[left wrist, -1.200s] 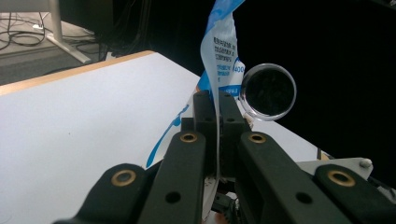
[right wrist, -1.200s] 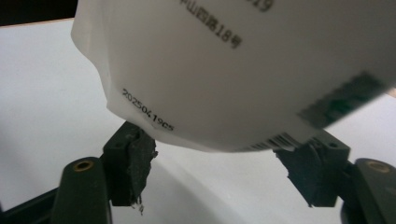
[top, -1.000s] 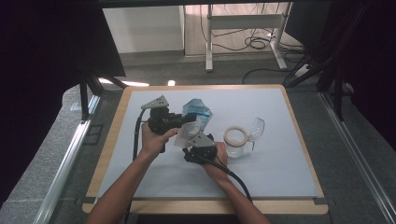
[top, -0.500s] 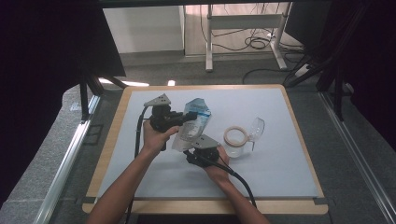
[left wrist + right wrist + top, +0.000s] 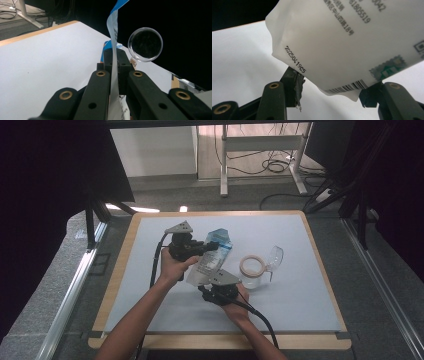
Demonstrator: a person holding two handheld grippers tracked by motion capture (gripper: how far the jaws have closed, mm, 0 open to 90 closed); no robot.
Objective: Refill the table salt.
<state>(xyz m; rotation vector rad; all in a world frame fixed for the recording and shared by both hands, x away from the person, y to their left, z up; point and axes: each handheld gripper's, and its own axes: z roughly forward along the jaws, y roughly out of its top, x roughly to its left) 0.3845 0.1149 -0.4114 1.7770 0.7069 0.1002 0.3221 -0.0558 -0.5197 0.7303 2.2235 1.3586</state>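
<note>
A white and blue plastic pouch [image 5: 212, 257] hangs tilted above the white mat, its printed back [image 5: 352, 42] facing the right gripper view. My left gripper [image 5: 206, 247] is shut on the pouch's thin top edge [image 5: 113, 37], seen edge-on between its jaws. My right gripper [image 5: 206, 285] sits under the pouch's lower end. Its jaws stand apart around the bottom corner [image 5: 344, 91], with a gap at the left pad. A clear glass jar [image 5: 251, 270] stands to the right, its hinged round lid [image 5: 275, 256] [image 5: 145, 44] swung open.
The white mat [image 5: 300, 300] covers a wood-edged table [image 5: 327, 270]. Beyond the far edge are a floor with cables [image 5: 272, 167] and a desk frame. Black drapes hang on both sides.
Both grippers and the pouch have shifted slightly right, toward the jar. The right gripper has dropped a little toward the near edge. The left grip on the pouch is unchanged.
</note>
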